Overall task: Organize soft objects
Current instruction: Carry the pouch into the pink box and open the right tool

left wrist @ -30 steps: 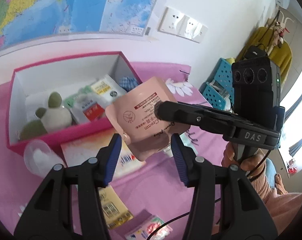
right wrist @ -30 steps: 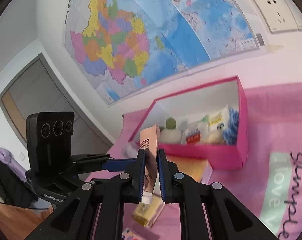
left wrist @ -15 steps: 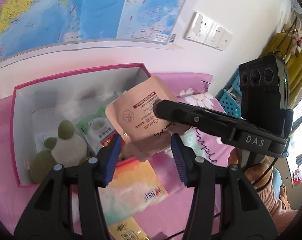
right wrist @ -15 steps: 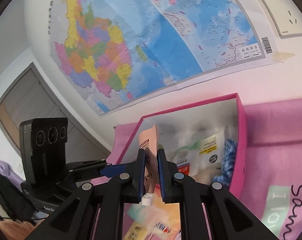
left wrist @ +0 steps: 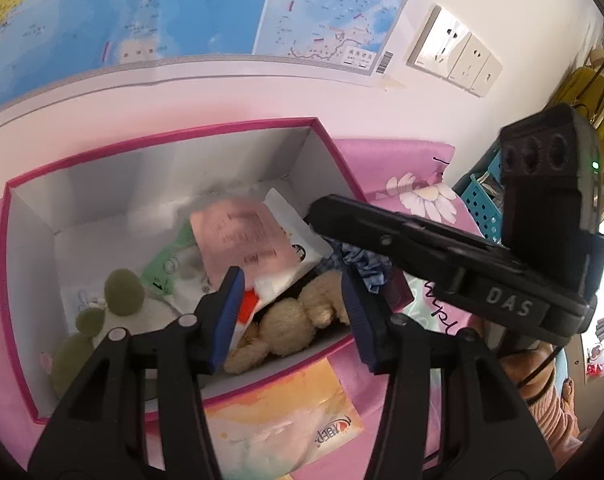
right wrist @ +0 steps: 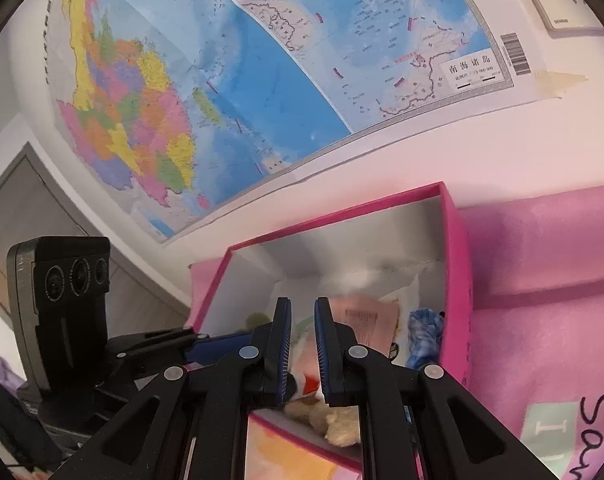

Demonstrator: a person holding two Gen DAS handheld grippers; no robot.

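An open pink box [left wrist: 161,136] stands on the pink cloth by the wall. In it are a green-eared plush [left wrist: 117,292], a beige teddy [left wrist: 293,324], white packets [left wrist: 302,248] and a blue cloth [left wrist: 362,264]. A pink cream pouch [left wrist: 241,240] shows blurred over the packets, free of both grippers. My right gripper [left wrist: 318,208] reaches over the box's right side; in its own view the right gripper [right wrist: 302,308] has its jaws a narrow gap apart with nothing between them, and the pouch [right wrist: 366,320] lies beyond. My left gripper [left wrist: 291,312] hovers open and empty over the box's front.
An orange and white tissue pack [left wrist: 285,412] lies on the cloth just before the box's front wall. A blue basket [left wrist: 482,204] stands to the right past the cloth's edge. A wall map [right wrist: 261,80] and sockets [left wrist: 454,56] are behind the box.
Both grippers moved forward over the box. The right gripper let go of the pink pouch, which has dropped into the box onto the packets.
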